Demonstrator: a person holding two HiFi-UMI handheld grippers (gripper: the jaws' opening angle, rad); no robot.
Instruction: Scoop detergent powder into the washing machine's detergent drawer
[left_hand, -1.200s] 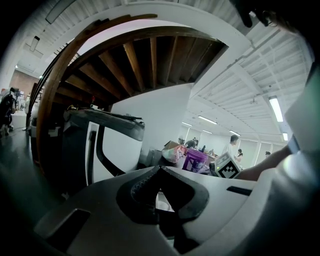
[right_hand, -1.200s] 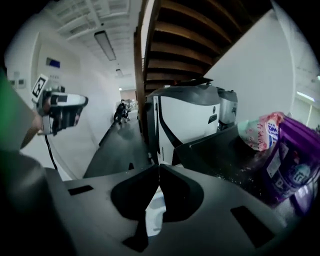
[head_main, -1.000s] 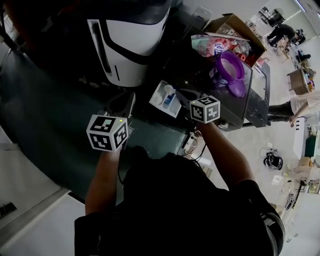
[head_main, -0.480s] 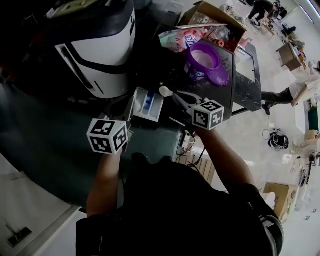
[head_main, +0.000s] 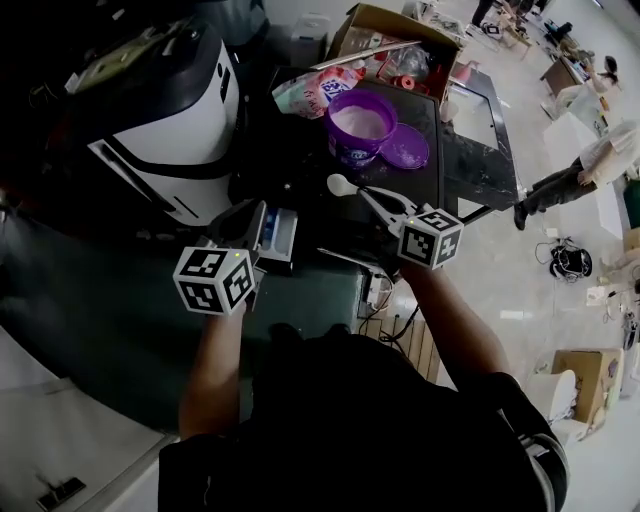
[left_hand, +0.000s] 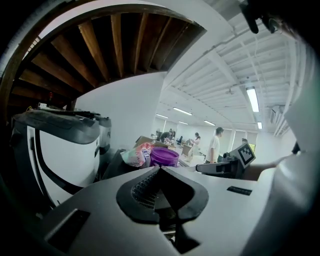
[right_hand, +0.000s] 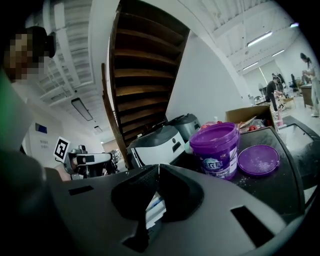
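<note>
Detergent drawer (head_main: 282, 233) out of the front of the washing machine (head_main: 165, 130), white with a blue part, just right of the left gripper (head_main: 258, 214) in the head view. Pale detergent powder inside the open purple tub (head_main: 360, 127), farther off and to the right on the dark table (head_main: 470, 165), with the purple lid (head_main: 405, 152) flat just right of it.

Only in the head view: a white scoop (head_main: 338, 184) sticking out from the tips of the right gripper (head_main: 370, 197), its bowl between drawer and tub. From the right gripper view, jaws closed tip to tip and no scoop to be made out past them. Instead, a strip of the drawer through the gap lower down, tub and speckled lid at right, left gripper far at left. From the left gripper view, jaws likewise closed tip to tip, nothing seen between them. Beyond, washing machine at left, tub and a pink bag (left_hand: 136, 155) at centre, right gripper at right, no drawer.

Hard to tell: whether the left gripper touches the drawer, and what lies in the scoop's bowl. Left end of the drawer hidden behind the left gripper. Cardboard box (head_main: 400, 40) just beyond the tub; people (head_main: 560, 185) far off, small.
</note>
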